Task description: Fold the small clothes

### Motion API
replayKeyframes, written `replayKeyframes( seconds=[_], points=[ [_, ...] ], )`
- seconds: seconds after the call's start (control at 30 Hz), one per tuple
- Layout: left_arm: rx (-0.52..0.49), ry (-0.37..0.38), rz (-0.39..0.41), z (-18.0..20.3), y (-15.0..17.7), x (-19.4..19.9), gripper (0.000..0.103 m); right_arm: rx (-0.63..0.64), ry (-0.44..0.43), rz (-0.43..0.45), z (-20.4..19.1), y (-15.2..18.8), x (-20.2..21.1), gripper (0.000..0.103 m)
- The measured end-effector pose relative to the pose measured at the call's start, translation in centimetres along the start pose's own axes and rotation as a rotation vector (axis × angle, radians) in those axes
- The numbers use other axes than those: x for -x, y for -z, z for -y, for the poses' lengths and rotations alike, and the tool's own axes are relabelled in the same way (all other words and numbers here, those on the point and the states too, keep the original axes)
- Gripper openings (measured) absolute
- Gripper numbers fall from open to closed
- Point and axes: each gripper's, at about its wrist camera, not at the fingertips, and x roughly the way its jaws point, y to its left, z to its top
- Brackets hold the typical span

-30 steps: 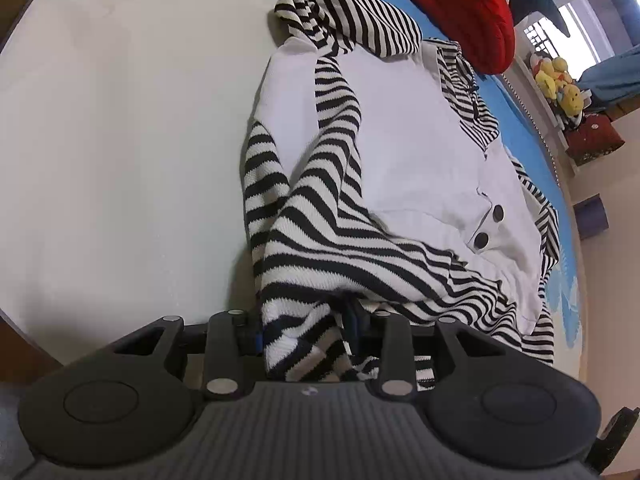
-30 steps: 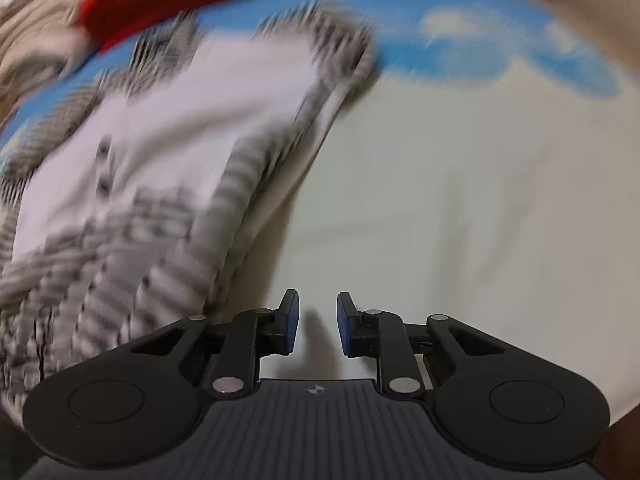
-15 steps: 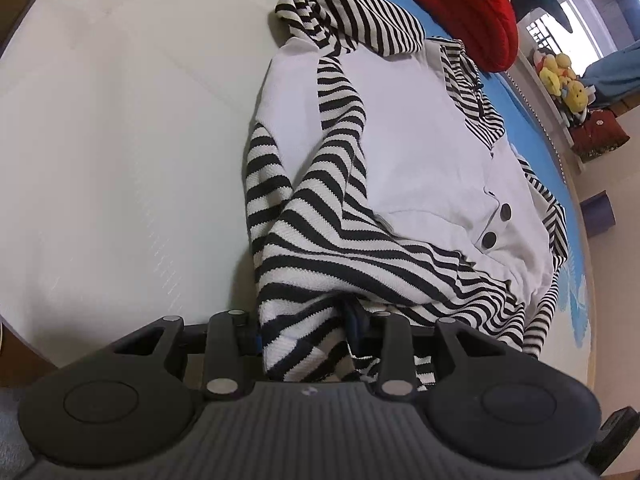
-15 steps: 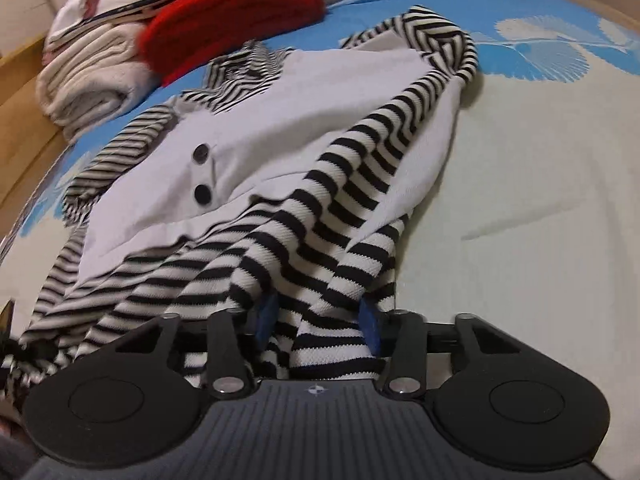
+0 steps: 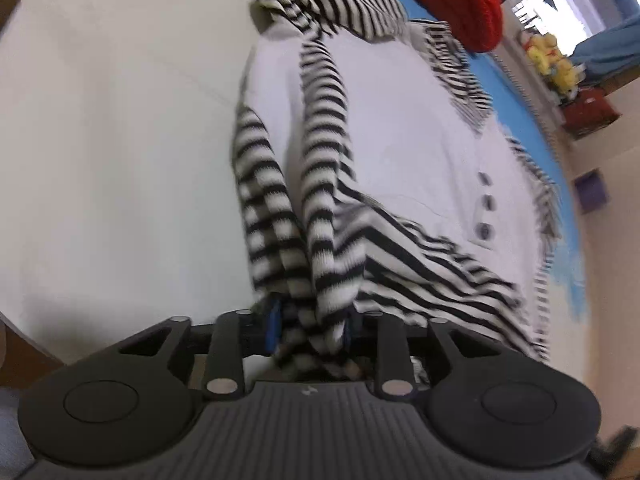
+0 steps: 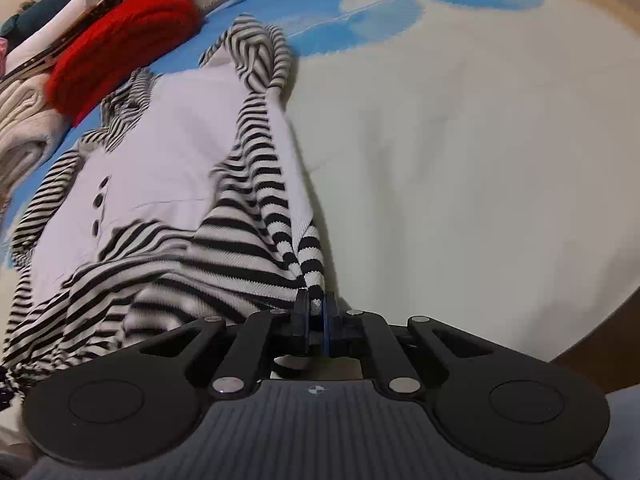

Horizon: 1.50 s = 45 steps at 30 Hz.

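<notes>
left gripper [image 5: 310, 326]: fingers pinch striped sleeve [image 5: 324, 216] | right gripper [image 6: 316, 314]: fingers closing, pinching striped hem [image 6: 310, 256]

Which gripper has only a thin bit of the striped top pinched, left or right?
The right gripper: its jaws are closing on one narrow striped edge of the striped top. The left gripper holds a thick bunch of the same fabric.

Small white hooded top [image 5: 400, 152], black-and-white striped sleeves and hood, dark buttons, lying crumpled on pale bedding
</notes>
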Motion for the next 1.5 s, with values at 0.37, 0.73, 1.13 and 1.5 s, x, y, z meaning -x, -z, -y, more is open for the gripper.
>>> replayKeyframes(
  seconds=[0.37, 0.73, 1.13, 1.5],
  points=[
    [0.020, 0.162, -0.083, 1.3, 0.8, -0.5, 0.087, -0.145, -0.140, 0.026, 0.5, -1.6, -0.1, 0.068],
    [-0.035, 0.081, -0.037, 1.3, 2.6, 1.7, 0.089, -0.042, -0.112, -0.019, -1.0, -0.7, -1.8, 0.068],
    [-0.017, 0.018, 0.002, -0.7, 4.0, 2.6, 0.057, -0.013, -0.091, -0.005, -1.4, -0.4, -1.7, 0.068],
    [-0.038, 0.034, -0.022, 2.5, 1.4, 0.1, 0.057, 0.011, -0.078, -0.007, -1.7, -0.4, -1.8, 0.068]
  ],
)
